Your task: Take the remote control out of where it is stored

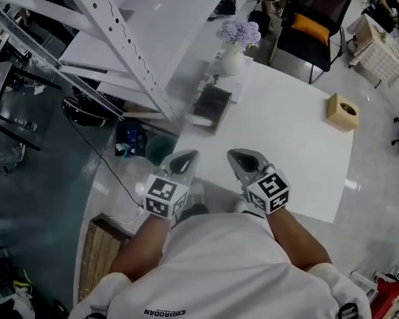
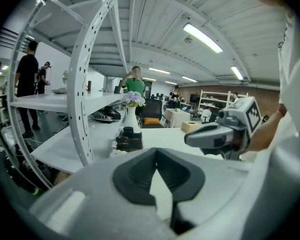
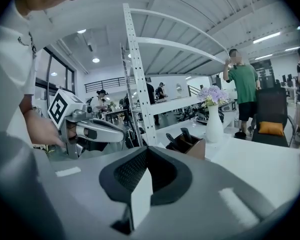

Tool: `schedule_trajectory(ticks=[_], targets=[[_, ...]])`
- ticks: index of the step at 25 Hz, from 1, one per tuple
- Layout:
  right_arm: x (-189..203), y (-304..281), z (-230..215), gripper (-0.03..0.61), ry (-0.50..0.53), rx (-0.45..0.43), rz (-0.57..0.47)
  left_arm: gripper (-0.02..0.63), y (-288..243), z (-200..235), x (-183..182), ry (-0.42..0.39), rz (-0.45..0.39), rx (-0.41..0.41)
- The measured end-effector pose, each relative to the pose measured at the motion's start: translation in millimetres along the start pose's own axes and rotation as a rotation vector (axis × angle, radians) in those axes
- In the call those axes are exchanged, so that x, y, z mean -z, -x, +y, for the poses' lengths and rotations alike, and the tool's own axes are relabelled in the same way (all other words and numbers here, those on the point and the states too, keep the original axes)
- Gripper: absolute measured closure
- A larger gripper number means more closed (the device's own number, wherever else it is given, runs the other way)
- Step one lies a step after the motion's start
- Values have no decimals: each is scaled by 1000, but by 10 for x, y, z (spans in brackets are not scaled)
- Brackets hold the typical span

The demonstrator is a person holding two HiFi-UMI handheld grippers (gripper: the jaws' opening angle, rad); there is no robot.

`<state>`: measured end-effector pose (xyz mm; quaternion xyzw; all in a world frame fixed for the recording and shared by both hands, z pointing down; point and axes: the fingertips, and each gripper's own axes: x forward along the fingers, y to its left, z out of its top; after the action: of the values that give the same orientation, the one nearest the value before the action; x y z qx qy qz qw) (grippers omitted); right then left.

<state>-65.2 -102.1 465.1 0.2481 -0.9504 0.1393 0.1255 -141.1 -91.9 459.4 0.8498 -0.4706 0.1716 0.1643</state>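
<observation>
A white table (image 1: 299,151) is seen in a large workshop with strip lights, a white rack (image 1: 120,38) at its left edge and a glossy grey floor (image 1: 40,178) below. A brown holder (image 1: 211,107) is set near the table's far side, well apart from both grippers; the dark remote (image 3: 186,134) is stood in it, tilted. A white vase (image 1: 233,60) of purple flowers (image 1: 239,32) is placed just behind the holder, and a wooden tissue box (image 1: 342,111) lies at the right. The left gripper (image 1: 185,157) and right gripper (image 1: 238,155) are held over the near edge, jaws closed together on nothing. Print on the shirt (image 1: 233,271) cannot be read.
</observation>
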Motion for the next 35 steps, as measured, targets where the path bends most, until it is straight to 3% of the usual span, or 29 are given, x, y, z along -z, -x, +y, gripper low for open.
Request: schedule_trajectory(ticks=[9,18,22,28,35], targets=[[42,-553,-88,569,76,92,54,612,-96,495,72,-4,19,57],[220,-1109,-199,526,149,173,139,612,-199,736,196,-37,68,136],[298,-1320,-330,478,196,223,178,612,-200,809,236,-50,82,160],[389,-1682,-451,431,310,256,267,612,-119,947,256,-51,85,173],[480,-1877,-501,419,413,290,343,612,-20,1143,303,-35,85,165]])
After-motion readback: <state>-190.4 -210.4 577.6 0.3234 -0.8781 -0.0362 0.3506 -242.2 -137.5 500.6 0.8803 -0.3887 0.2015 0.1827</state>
